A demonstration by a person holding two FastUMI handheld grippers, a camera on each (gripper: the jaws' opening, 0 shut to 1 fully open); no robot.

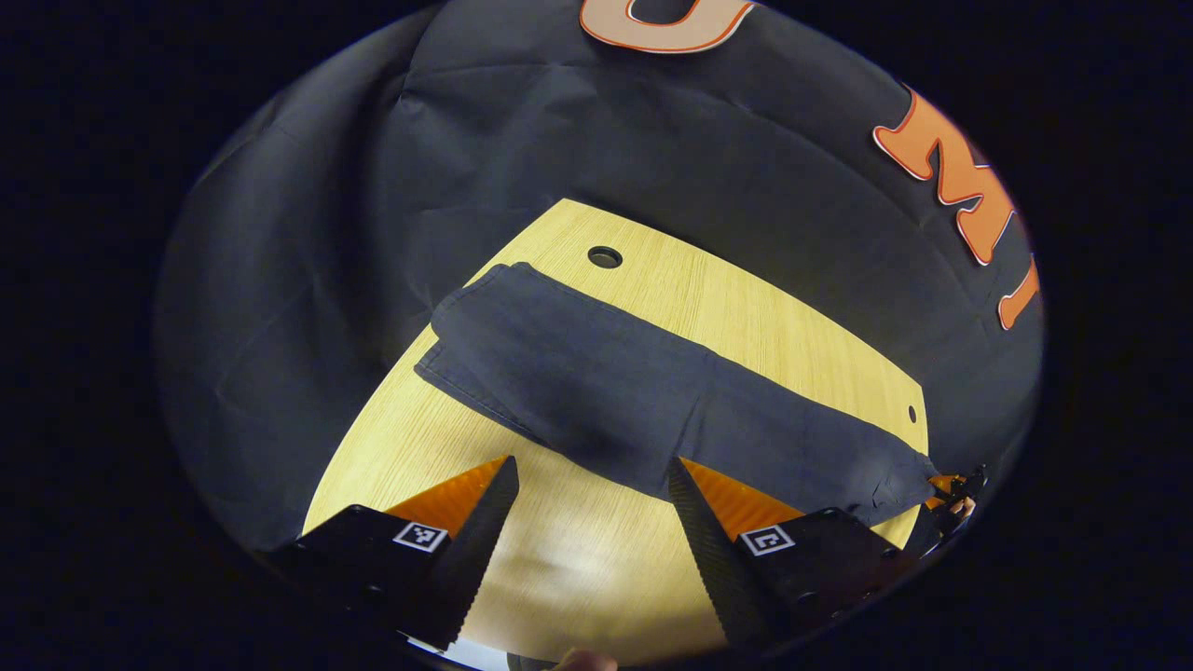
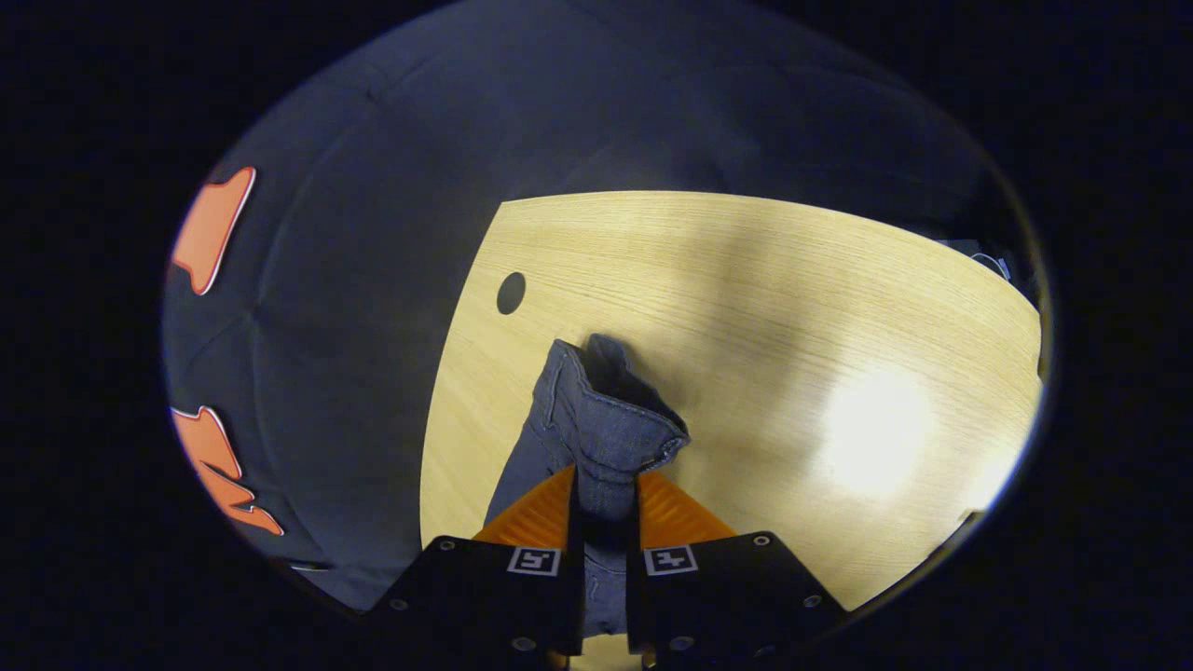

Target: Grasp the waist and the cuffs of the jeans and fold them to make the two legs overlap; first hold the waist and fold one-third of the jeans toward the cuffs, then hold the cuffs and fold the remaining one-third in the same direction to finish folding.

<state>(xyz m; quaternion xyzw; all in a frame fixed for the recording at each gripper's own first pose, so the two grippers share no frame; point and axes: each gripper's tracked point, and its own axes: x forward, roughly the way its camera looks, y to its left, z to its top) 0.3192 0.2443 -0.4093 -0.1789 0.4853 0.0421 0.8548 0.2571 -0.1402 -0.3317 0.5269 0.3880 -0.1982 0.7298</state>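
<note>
One pair of jeans (image 1: 643, 391) lies in a long dark band across the middle of the left gripper view, flat on the wooden table (image 1: 783, 317). My left gripper (image 1: 592, 471) hovers just above its near edge, fingers spread wide, holding nothing. In the right gripper view, my right gripper (image 2: 606, 489) at bottom centre pinches the bunched waistband (image 2: 610, 419), lifted off the table. Two round holes (image 1: 605, 257) mark the tabletop.

Staged recording booth, black cloth wall (image 1: 308, 233) filling the upper frame, pale wooden table (image 2: 792, 308) with cable hole (image 2: 511, 293) at centre
</note>
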